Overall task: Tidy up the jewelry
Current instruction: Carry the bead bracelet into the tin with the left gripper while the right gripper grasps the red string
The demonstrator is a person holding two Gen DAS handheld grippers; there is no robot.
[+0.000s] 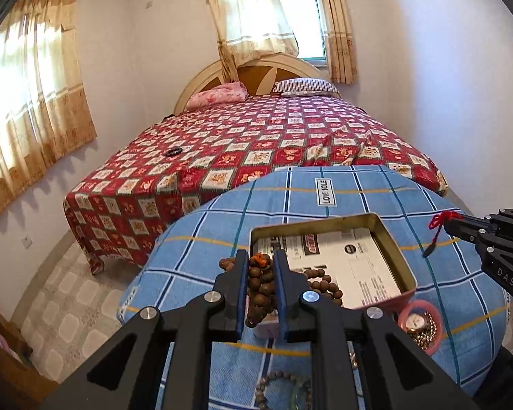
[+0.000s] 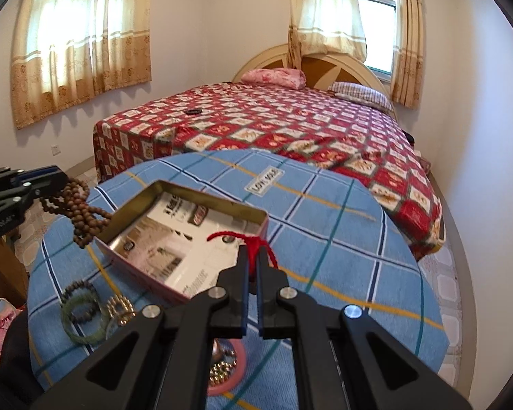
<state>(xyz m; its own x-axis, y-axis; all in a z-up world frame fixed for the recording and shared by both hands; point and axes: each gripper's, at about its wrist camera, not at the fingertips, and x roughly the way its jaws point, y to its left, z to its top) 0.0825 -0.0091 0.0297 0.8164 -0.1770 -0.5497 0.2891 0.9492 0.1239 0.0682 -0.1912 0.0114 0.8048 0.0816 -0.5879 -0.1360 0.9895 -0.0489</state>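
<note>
Left gripper [image 1: 260, 266] clamped a wooden bead strand [image 1: 260, 290] over the rectangular metal tin [image 1: 396, 256]; right gripper [image 2: 253, 259] pinched a red braided cord [image 2: 253, 241] above the blue checked surface [image 2: 325, 239].

A home bedroom: a quilted bed [image 1: 256, 136] with pillows [image 1: 217, 95] at twelve o'clock, curtained windows [image 1: 34, 95] behind.

White label [image 1: 327, 186] sewn on the blue checked cloth [image 1: 359, 184]: "LOVE SOLE", seen upside down in the left wrist view. Right gripper [image 1: 443, 222], body: "DAS" in pale letters. Printed sheet [image 1: 355, 256] inside the tin [image 1: 398, 249]: print not legible.
</note>
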